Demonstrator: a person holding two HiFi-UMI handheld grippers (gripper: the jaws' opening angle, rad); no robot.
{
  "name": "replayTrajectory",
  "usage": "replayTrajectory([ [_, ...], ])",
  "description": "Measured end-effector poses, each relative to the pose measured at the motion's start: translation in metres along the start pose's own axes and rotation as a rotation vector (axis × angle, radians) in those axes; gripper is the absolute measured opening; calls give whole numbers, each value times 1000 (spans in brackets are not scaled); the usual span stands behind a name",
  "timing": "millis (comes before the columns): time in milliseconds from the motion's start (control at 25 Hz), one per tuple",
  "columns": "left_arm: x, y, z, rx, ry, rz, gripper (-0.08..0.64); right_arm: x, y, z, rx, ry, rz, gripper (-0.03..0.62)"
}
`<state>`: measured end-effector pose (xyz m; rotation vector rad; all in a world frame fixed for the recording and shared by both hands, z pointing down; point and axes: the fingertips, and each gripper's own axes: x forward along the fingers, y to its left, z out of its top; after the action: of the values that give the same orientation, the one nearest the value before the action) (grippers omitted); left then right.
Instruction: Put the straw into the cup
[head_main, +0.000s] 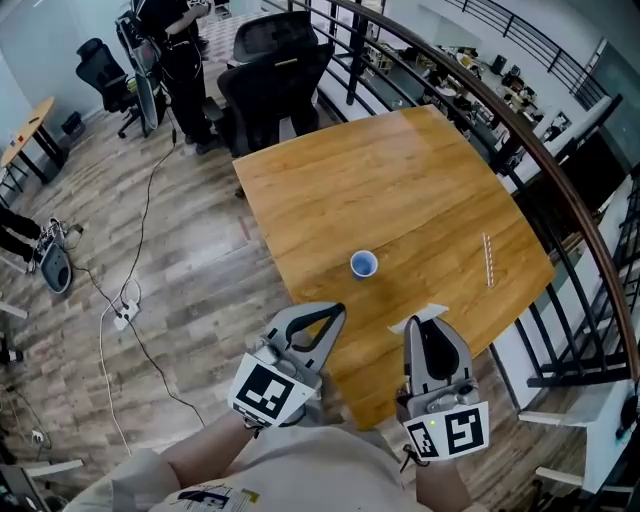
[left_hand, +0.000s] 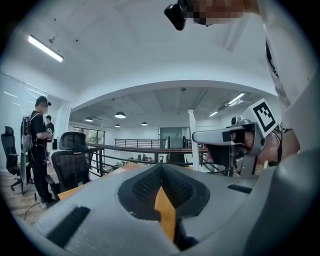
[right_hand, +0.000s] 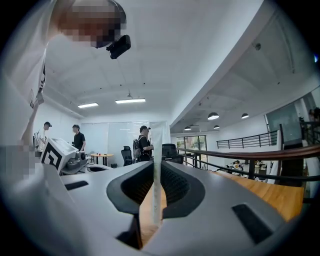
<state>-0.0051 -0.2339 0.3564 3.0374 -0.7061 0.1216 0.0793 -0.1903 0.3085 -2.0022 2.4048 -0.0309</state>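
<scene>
A small blue cup (head_main: 364, 263) stands upright near the middle of the wooden table (head_main: 400, 180). A thin white straw (head_main: 489, 260) lies flat near the table's right edge. Both grippers hover at the near edge, short of the cup. My left gripper (head_main: 337, 309) (left_hand: 161, 172) is shut, with nothing between its jaws. My right gripper (head_main: 432, 317) (right_hand: 156, 170) is shut on a white paper strip (right_hand: 156, 150), which stands up between the jaws and looks like a wrapper (head_main: 419, 318). The straw is far right of both grippers.
A black office chair (head_main: 275, 70) stands at the table's far side, with a dark curved railing (head_main: 520, 130) along the right. Cables and a power strip (head_main: 122, 316) lie on the wood floor at left. A person (head_main: 180, 50) stands at the back.
</scene>
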Motion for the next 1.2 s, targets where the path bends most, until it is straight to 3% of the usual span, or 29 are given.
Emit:
replayTrajectory([
  [320,9,-4,-6,-32,24,-28,14,7,-9,2,-4,-7,-1,51],
  [520,14,-8,-5,12,32,14,14,6,-19,3,11,-29,29,51],
  [680,19,-9,-4,-14,49,59,14,9,-27,2,21,-36,65,51],
  [1080,38,-12,-8,7,71,62,14,19,-44,-15,73,-38,82,51],
  [1200,50,-6,-7,-18,80,76,14,29,-54,-17,75,-41,78,51],
])
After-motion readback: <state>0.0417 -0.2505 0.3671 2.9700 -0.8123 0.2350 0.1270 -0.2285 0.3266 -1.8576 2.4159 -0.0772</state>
